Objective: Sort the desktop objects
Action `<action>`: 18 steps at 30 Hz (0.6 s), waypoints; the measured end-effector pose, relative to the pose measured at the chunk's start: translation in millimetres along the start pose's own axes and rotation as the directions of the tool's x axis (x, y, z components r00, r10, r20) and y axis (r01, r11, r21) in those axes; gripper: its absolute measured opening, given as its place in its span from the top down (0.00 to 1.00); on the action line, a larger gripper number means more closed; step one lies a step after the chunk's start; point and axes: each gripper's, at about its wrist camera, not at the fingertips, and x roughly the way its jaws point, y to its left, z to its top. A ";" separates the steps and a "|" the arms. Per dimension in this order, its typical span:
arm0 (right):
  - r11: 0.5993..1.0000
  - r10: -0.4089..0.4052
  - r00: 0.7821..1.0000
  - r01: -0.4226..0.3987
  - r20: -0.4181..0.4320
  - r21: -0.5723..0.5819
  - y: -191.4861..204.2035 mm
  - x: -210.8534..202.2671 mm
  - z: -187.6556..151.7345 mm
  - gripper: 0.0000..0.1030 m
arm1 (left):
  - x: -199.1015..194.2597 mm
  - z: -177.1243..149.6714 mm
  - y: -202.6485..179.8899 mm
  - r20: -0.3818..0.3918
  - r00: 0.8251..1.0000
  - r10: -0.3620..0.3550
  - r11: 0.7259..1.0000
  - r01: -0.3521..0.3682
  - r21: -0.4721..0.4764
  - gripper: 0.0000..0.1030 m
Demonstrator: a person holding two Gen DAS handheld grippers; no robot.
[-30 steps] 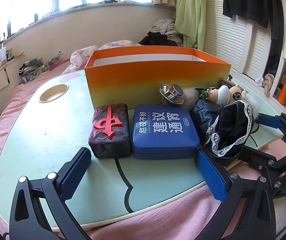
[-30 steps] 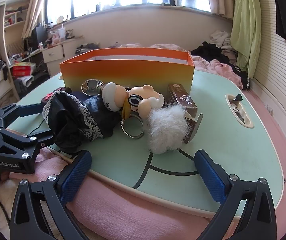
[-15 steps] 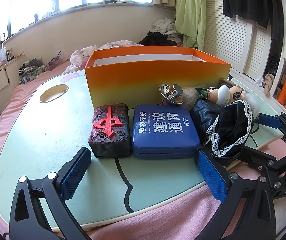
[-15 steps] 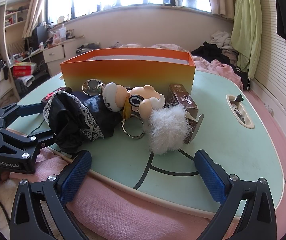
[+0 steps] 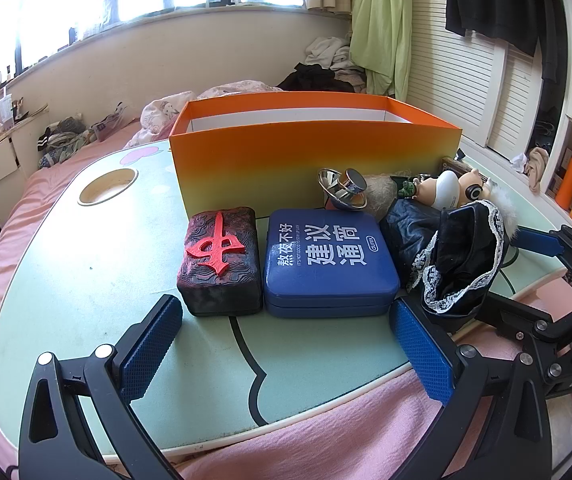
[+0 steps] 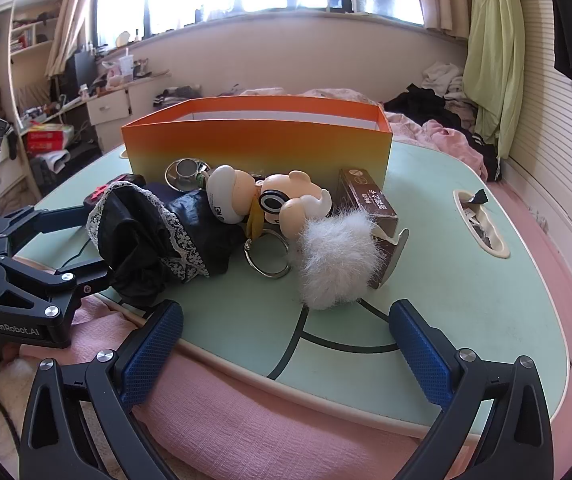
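Your left tool [image 5: 286, 356] hangs over the near edge of the pale green worktop [image 5: 66, 280], its blue pads spread wide apart and holding nothing. Just beyond them sit a dark mahjong-tile block with a red character [image 5: 219, 260] and, touching its right side, a blue tin case with white lettering [image 5: 328, 262]. Right of the case lies a black lace-trimmed cloth [image 5: 454, 256], near the worktop's edge.

Your right tool [image 6: 286, 352] hovers over the pink bedding [image 6: 246, 412] just short of the worktop rim, its pads also wide apart and empty. Ahead of it lies a white fur pompom [image 6: 336, 258], touching a metal key ring [image 6: 268, 254] on one side and leaning on a brown carton [image 6: 368, 204] on the other. Behind the ring lie two cartoon figurines [image 6: 270, 200] on their sides, against the black cloth. A shiny metal cup on a saucer [image 6: 186, 172] stands further back, just in front of the open orange box [image 5: 314, 148], which stands upright behind all the items. The left tool appears at the left of the right wrist view, beside the cloth.
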 end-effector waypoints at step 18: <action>1.000 0.002 1.000 -0.002 0.000 -0.001 -1.5 0.2 -1.6 0.00 | -78.6 37.6 10.2 0.289 0.956 0.054 0.997 -0.035 -0.071 0.00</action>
